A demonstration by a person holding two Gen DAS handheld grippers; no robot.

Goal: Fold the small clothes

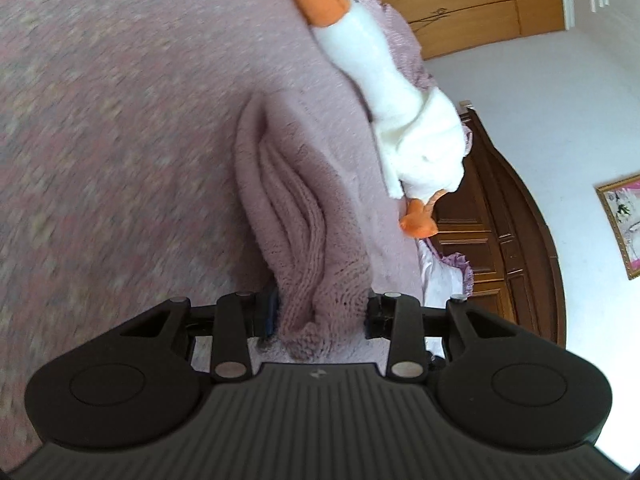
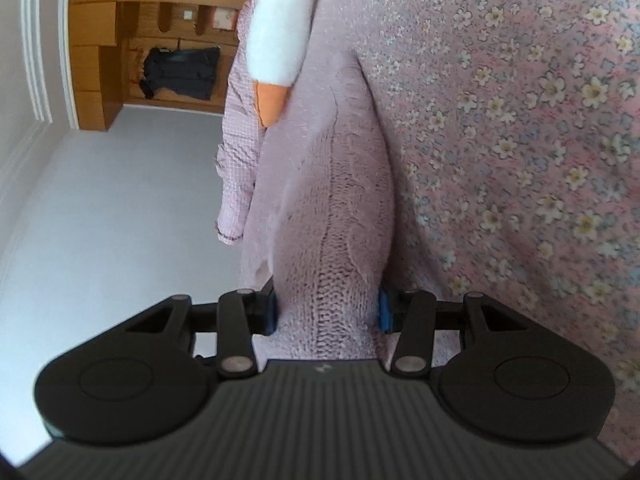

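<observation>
A: Which step is this?
B: Mid-fold, I'd judge. The left gripper (image 1: 320, 316) and right gripper (image 2: 328, 312) each clench a bunch of the pink knit garment (image 1: 280, 200) between their fingers, and it stretches ahead over the floral bedspread (image 2: 520, 120).
A: Next?
B: Carry both edges over evenly, clear of the plush goose (image 1: 384, 80).

No readable text, label, brand or number shows in either view.
</observation>
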